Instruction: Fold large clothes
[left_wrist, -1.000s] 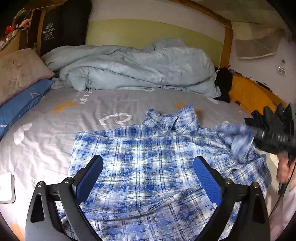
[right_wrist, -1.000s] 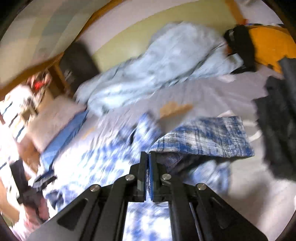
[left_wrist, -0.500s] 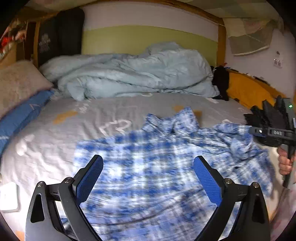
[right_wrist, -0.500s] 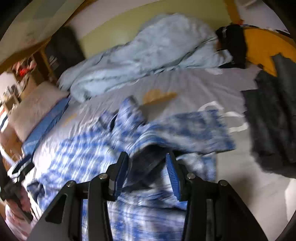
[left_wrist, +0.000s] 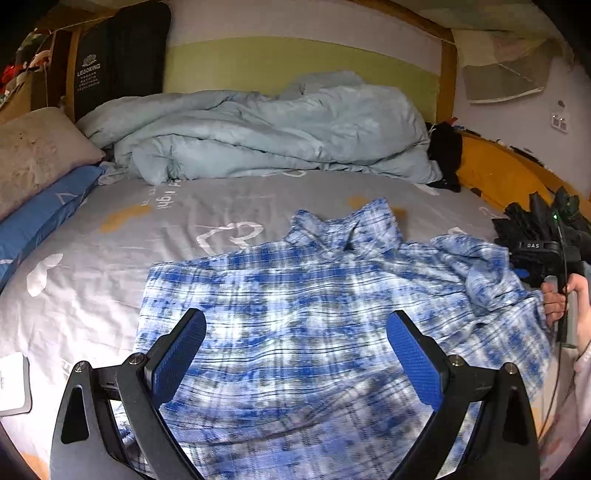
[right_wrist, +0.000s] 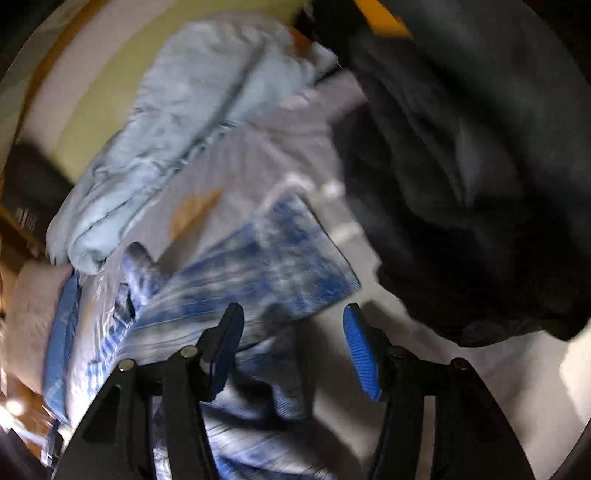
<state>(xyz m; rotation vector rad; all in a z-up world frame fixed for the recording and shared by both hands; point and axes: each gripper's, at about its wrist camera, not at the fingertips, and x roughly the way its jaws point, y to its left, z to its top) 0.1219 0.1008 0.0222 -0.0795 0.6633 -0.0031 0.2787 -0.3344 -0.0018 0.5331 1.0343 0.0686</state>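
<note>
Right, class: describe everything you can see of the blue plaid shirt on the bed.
The blue plaid shirt is thin, woven-looking cloth in blue and white checks with dark lines. It lies spread and wrinkled on the grey bedsheet, collar toward the crumpled duvet. One sleeve lies folded across on the right side, its cuff flat. Neither gripper grips it: the left gripper hovers open above it.

Left gripper (left_wrist: 295, 363) wide apart, empty, hovering over crumpled blue-and-white plaid shirt (left_wrist: 314, 314) on grey printed bedsheet (left_wrist: 110, 258); pale-blue rumpled duvet (left_wrist: 258, 133) beyond; right gripper (left_wrist: 543, 254) far right.
</note>
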